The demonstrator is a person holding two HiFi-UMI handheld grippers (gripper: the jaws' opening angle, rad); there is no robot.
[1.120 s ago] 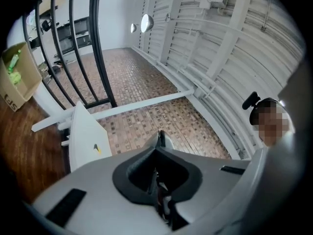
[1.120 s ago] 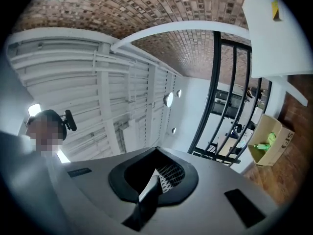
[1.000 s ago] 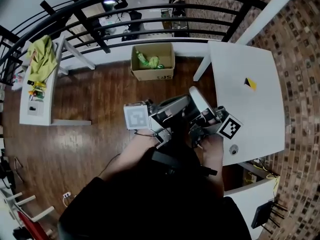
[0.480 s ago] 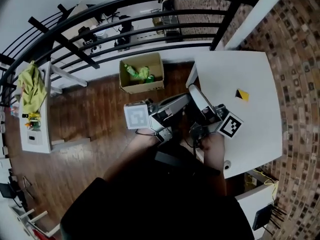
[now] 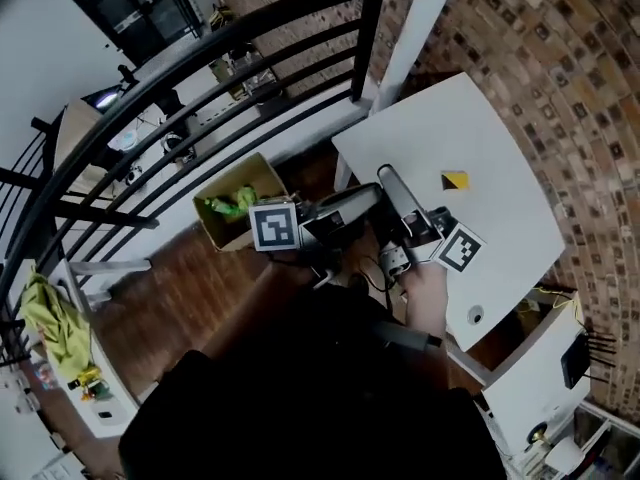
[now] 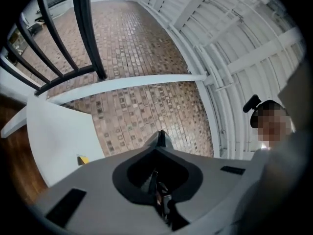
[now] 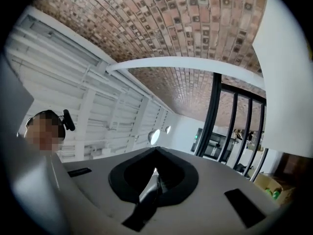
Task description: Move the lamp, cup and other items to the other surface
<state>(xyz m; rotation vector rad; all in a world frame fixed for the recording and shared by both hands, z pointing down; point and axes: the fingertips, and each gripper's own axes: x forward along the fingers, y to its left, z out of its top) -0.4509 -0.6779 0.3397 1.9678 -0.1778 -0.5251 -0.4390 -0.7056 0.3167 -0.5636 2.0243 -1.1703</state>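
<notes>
In the head view my two grippers are held close together in front of my body, over the near edge of a white table (image 5: 505,203). The left gripper (image 5: 370,200) points right from its marker cube (image 5: 273,226). The right gripper (image 5: 386,175) points up-left from its cube (image 5: 458,249). In the left gripper view the left gripper (image 6: 160,135) has its jaws met at the tip, and in the right gripper view so does the right gripper (image 7: 156,150). I see nothing between either pair. A small yellow-and-black item (image 5: 455,180) lies on the table. No lamp or cup shows.
A small round grey thing (image 5: 475,315) sits near the table's front edge. A cardboard box (image 5: 262,173) with green things stands on the wooden floor to the left. Black railing (image 5: 200,88) runs behind. A brick wall (image 5: 560,78) flanks the table. Another white table (image 5: 75,398) bears a yellow cloth (image 5: 52,313).
The view has swung round: the white table by the brick wall now lies under and ahead of the grippers, and the box has slid off to the left. Both grippers stay shut and side by side.
</notes>
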